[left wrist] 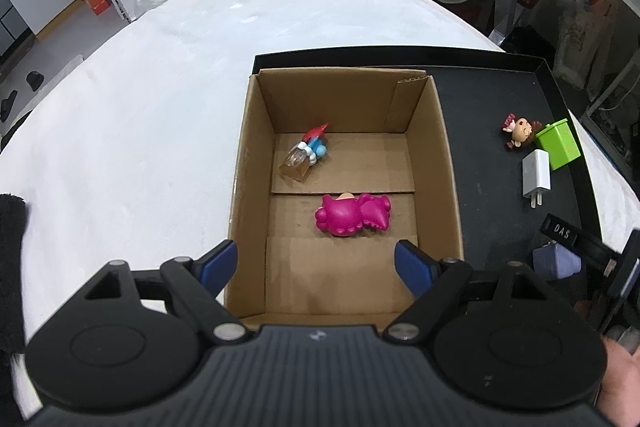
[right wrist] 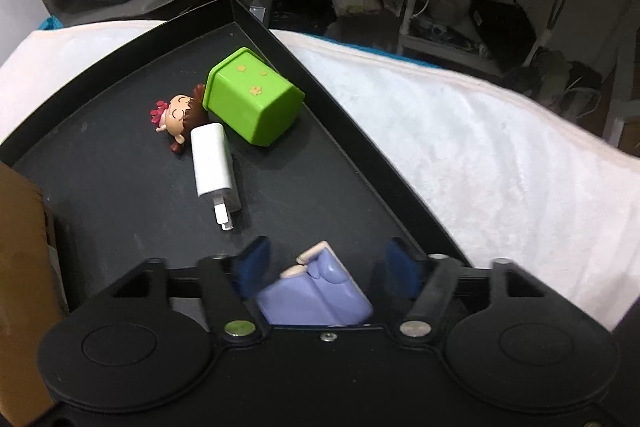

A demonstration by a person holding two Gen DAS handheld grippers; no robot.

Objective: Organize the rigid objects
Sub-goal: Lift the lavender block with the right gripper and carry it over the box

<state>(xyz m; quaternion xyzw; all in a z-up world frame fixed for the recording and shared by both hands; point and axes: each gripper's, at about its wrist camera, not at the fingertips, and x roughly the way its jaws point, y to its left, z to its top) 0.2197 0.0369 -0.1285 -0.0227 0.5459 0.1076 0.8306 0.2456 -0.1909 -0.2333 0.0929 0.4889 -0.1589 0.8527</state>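
Note:
My left gripper [left wrist: 316, 267] is open and empty above the near end of the cardboard box [left wrist: 240, 163]. In the box lie a magenta toy [left wrist: 352, 215] and a small red-and-blue figure with a clear bottle [left wrist: 306, 155]. My right gripper [right wrist: 326, 267] is open, its blue pads on either side of a lavender toy [right wrist: 312, 297] on the black tray [right wrist: 120, 187]; the left pad is close to it, the right pad apart. On the tray also lie a white charger [right wrist: 212, 161], a green cup [right wrist: 252, 95] on its side and a small doll [right wrist: 174, 117].
The tray and box sit on a white cloth-covered table [left wrist: 160, 87]. The tray's raised rim [right wrist: 360, 147] runs along its right side. The right gripper [left wrist: 592, 247] shows at the right edge of the left wrist view. Shelves and clutter stand beyond the table.

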